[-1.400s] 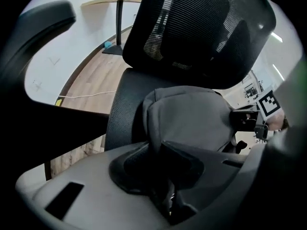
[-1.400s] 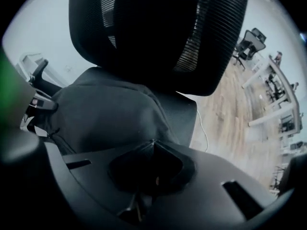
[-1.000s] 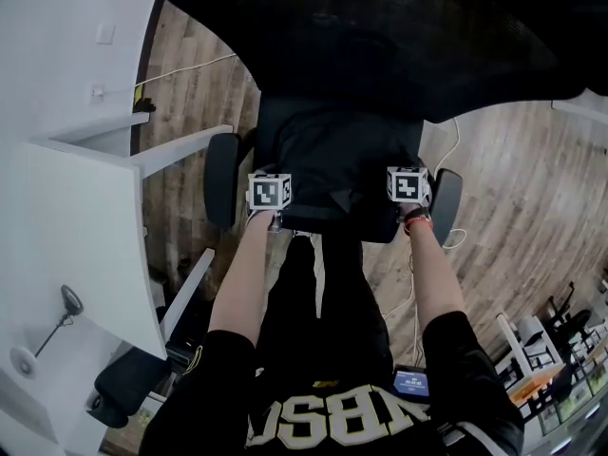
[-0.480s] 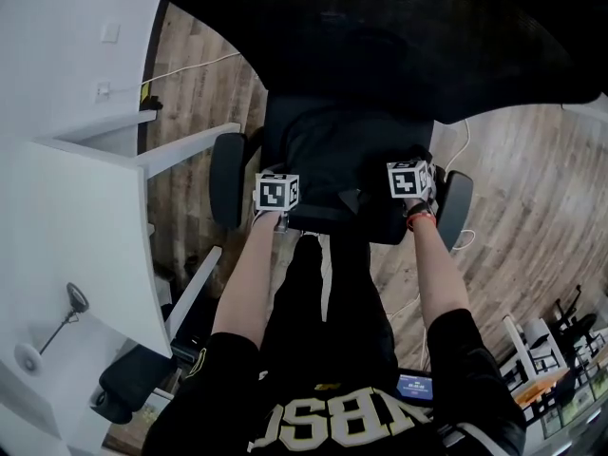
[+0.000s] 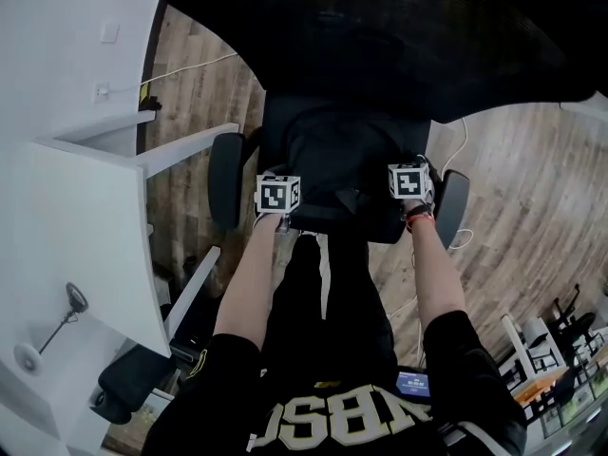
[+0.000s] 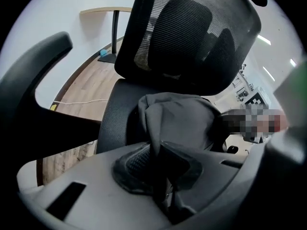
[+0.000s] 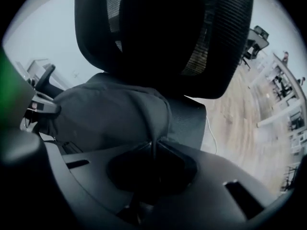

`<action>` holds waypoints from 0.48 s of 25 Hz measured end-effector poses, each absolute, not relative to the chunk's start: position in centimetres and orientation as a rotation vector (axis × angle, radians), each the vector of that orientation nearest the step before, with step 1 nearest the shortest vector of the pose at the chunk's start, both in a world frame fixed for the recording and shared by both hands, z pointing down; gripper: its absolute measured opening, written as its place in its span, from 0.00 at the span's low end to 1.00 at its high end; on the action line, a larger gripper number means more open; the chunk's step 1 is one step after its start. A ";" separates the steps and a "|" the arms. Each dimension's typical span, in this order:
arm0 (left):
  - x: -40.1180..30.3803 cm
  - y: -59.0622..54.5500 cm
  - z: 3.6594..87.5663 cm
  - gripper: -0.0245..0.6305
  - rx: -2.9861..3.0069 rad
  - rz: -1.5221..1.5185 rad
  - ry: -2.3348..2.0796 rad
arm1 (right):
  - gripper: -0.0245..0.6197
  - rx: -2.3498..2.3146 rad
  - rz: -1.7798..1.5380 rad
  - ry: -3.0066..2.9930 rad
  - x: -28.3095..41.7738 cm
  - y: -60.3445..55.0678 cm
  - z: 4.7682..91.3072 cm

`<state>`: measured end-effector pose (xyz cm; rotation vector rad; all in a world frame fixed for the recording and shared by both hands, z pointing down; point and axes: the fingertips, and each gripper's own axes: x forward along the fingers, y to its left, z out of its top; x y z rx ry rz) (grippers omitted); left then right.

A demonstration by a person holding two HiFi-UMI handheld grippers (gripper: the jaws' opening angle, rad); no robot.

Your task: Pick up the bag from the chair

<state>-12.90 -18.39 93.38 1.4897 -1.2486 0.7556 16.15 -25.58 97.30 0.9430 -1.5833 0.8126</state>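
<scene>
We have both claws on the bag (image 5: 342, 155), which lies on the seat of the black chair (image 5: 380, 27), just in front of its mesh backrest. In the head view our left claw (image 5: 278, 190) is at the near left edge of the bag and our right claw (image 5: 410, 180) at its near right edge, with the two armrests (image 5: 223, 179) just outside them. In the left gripper view the left claw (image 6: 160, 176) has its jaws pressed together on a raised fold of the bag's (image 6: 187, 119) dark grey cloth, which runs up from between the jaws to the bulk of the bag, with the chair's (image 6: 187, 37) backrest beyond. In the right gripper view the right claw (image 7: 152, 162) is likewise pinched tight on a thin ridge of the bag (image 7: 110, 114), and the cloth rises to a crease right at the jaws, under the backrest of the chair (image 7: 163, 32). We cannot tell whether the bag's underside touches the seat. To the left stands a white counter (image 5: 76, 217), and a pale cable (image 5: 190, 67) lies on the wooden floor (image 5: 190, 103) at the far left.
</scene>
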 end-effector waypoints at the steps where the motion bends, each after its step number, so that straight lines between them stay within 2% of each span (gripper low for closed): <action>1: -13.0 -18.5 92.8 0.11 1.486 0.735 -1.258 | 0.10 0.964 0.840 -1.611 15.8 -25.7 96.4; 12: -11.8 -20.7 83.2 0.10 1.583 0.597 -1.354 | 0.10 1.035 0.929 -1.787 11.0 -23.4 84.8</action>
